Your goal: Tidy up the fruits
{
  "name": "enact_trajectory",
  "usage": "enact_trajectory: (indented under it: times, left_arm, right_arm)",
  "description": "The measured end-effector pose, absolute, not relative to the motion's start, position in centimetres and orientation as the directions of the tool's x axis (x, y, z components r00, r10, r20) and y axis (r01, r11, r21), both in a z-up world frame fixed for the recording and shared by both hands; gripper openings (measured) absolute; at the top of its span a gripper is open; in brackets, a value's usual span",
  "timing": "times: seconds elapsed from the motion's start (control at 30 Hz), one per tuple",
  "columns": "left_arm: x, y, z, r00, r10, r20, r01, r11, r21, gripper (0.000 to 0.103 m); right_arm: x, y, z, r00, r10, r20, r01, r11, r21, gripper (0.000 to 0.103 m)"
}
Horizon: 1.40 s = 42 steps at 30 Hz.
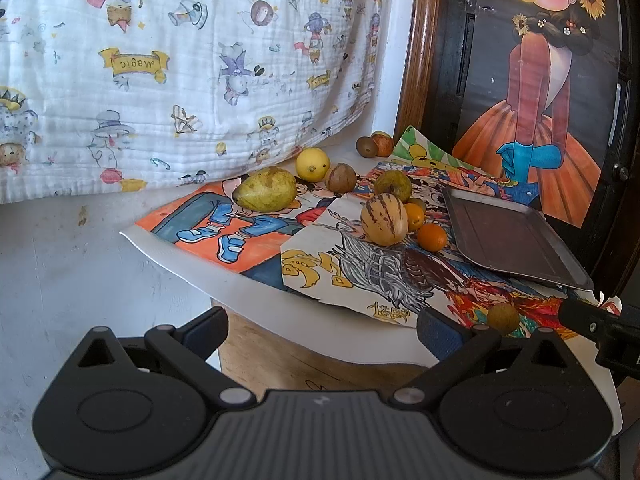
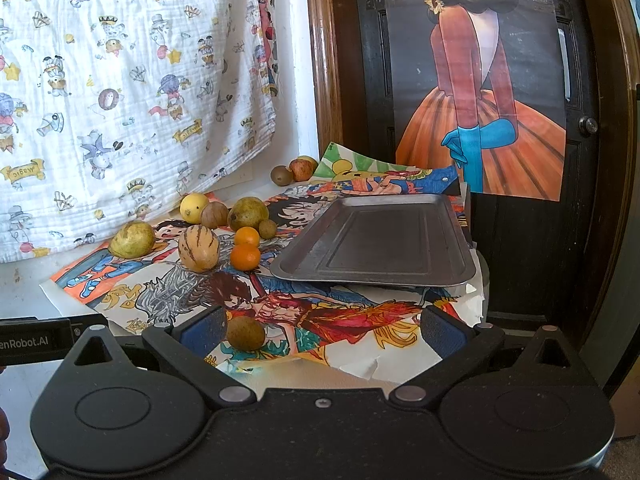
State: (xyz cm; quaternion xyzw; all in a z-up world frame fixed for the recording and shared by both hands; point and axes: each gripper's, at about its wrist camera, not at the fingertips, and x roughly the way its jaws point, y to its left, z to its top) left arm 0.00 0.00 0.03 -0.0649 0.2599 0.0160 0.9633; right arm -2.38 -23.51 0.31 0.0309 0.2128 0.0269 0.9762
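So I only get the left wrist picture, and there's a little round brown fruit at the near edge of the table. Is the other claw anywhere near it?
Observer: Yes. The right wrist view shows the small round brown fruit between the fingers of the right claw, which is open. The fruit is close beside the left pad; I can't tell if they touch.
Visitor: And is anything hiding behind the two oranges?
Observer: A small olive-brown round fruit, right beside the upper orange.

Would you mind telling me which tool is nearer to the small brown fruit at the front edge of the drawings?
Right. The right tool is open, the small brown fruit beside its left finger. The left tool, also open, sits off to the fruit's left.
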Motion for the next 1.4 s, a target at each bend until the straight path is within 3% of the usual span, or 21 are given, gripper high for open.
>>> enact_trajectory:
  times: [1.4]
  left_arm:
    - [0.0, 0.1, -1.1, 0.860, 0.002, -0.510, -0.066, 0.992, -0.108, 0.103]
  right_arm:
    - [-2.3, -23.6, 0.2, 0.906, 0.067, -0.419, -0.039, 0.996, 0.074, 0.103]
